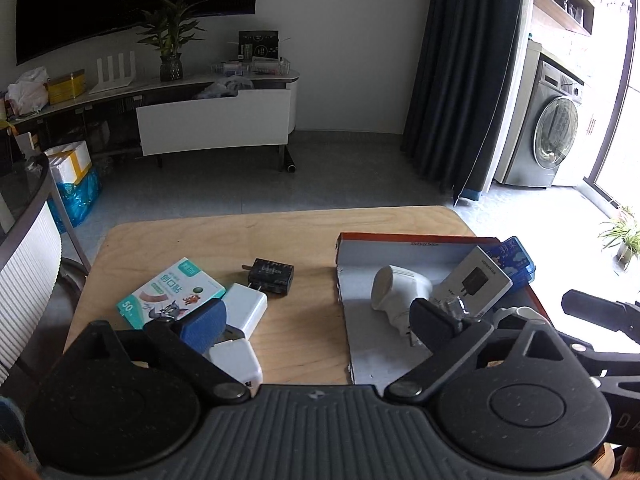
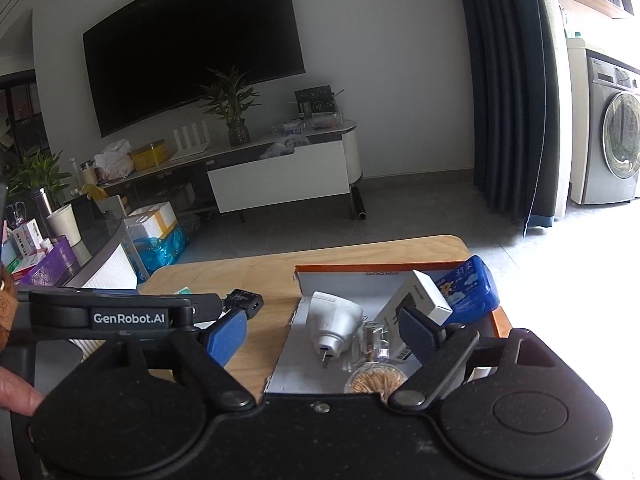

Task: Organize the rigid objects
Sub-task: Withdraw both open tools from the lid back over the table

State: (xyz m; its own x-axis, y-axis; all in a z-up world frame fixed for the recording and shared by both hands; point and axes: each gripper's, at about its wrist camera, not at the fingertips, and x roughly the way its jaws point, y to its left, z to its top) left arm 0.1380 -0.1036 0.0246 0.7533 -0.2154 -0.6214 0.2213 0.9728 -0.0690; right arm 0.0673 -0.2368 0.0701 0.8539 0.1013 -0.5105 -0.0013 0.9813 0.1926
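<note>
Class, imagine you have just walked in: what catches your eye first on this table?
The orange-rimmed box on the table's right side, holding a white plug adapter, a white charger carton and a blue pack. Left of it lie a cartoon plaster box and a black charger.

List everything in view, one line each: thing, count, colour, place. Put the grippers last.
table: 1, light wood, under everything
box: 1, orange rim, white inside, right side of table
travel adapter: 1, white, lying in box
charger carton: 1, white, tilted in box
blue pack: 1, blue, at box's far right corner
toothpick jar: 1, clear, near end of box
plaster box: 1, teal and white, left on table
black charger: 1, black, table centre
white chargers: 2, white, table, by left fingertip
left gripper: 1, black, open, above table
right gripper: 1, black, open, over box
</note>
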